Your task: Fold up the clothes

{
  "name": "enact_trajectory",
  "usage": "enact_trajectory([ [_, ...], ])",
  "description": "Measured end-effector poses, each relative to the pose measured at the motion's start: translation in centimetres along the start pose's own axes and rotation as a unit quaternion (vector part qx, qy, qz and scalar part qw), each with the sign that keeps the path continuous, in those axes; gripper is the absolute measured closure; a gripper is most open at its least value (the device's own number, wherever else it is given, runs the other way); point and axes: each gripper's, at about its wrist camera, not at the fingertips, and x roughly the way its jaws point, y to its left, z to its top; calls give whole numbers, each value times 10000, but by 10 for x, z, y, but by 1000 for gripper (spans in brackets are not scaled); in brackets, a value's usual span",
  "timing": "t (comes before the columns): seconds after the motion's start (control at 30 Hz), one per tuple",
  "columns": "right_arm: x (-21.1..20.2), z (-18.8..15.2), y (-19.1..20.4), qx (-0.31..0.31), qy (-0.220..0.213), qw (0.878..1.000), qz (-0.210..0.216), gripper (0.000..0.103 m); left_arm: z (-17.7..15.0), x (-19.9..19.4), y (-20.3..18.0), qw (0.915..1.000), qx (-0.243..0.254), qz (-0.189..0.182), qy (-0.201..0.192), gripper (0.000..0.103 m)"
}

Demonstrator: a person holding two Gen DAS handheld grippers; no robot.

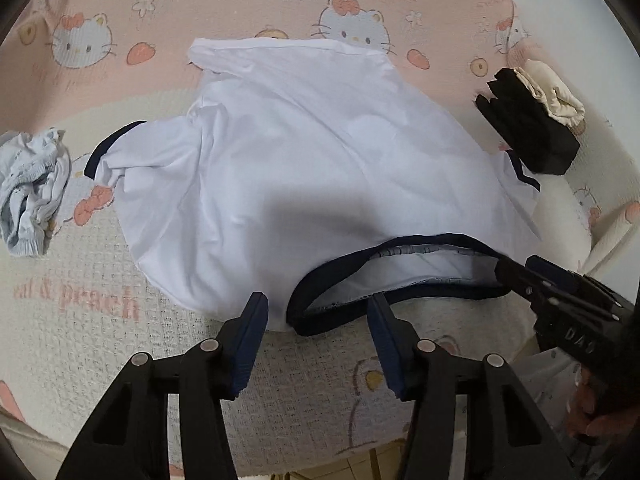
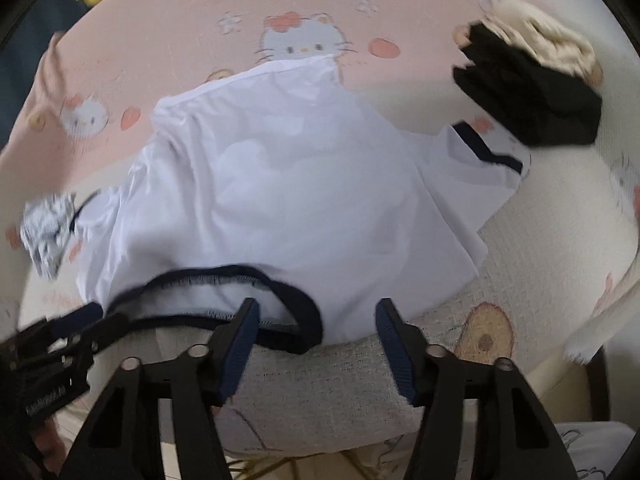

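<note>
A white T-shirt [image 1: 320,152] with dark navy trim lies spread on the bed, hem far, collar [image 1: 400,276] nearest me. My left gripper [image 1: 318,314] stands open over the collar's left end, with the navy band lying between its fingers. In the left wrist view my right gripper [image 1: 508,272] comes in from the right with its tip at the collar's right end. In the right wrist view the T-shirt [image 2: 300,184] fills the middle, and my right gripper [image 2: 318,316] is open with the collar [image 2: 224,280] partly between its fingers. My left gripper [image 2: 80,336] shows blurred at the collar's other end.
A folded black garment [image 1: 528,132] with a cream one [image 1: 554,92] sits at the far right. A crumpled pale garment [image 1: 32,188] lies at the left. The cartoon-cat blanket [image 1: 100,340] covers the bed, whose near edge is just below the grippers. A hand [image 1: 586,412] holds the right gripper.
</note>
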Motion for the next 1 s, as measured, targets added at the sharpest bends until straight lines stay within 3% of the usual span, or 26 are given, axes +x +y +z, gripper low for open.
enact_trajectory([
  [0.03, 2, -1, 3, -129, 22, 9999, -90, 60, 0, 3, -1, 9999, 87, 103, 23, 57],
  [0.1, 10, -3, 9, -420, 109, 9987, -270, 68, -2, 8, -1, 9996, 180, 204, 92, 70],
  [0.2, 17, -5, 11, -587, 251, 9967, -510, 95, -7, 8, 4, 9998, 93, 156, 29, 81],
  [0.3, 19, -5, 10, -579, 351, 9956, -653, 97, -11, 7, 11, 9997, 60, 209, 73, 92],
  [0.57, 20, -3, 6, -418, 565, 9949, -726, 97, -25, 0, 9, 9995, 184, 135, 214, 93],
  [0.67, 18, -1, 7, -318, 595, 9960, -584, 92, -26, -6, 18, 9991, -304, -133, 251, 92],
  [0.73, 12, 1, 9, -255, 545, 9969, -500, 78, -26, -13, 32, 9941, -934, -509, 231, 92],
  [0.8, 1, 4, 16, -209, 322, 9987, -336, 69, -23, -21, 48, 9862, -1443, -806, 133, 86],
  [0.83, -4, 5, 19, -213, 226, 9992, -244, 64, -22, -24, 53, 9859, -1492, -756, 62, 80],
  [0.9, -12, 6, 31, -264, 84, 9996, -24, 55, -19, -30, 63, 9850, -1592, -655, -81, 33],
  [1.0, -15, 6, 49, -345, 54, 9992, 216, 53, -14, -38, 77, 9830, -1739, -504, -296, 31],
])
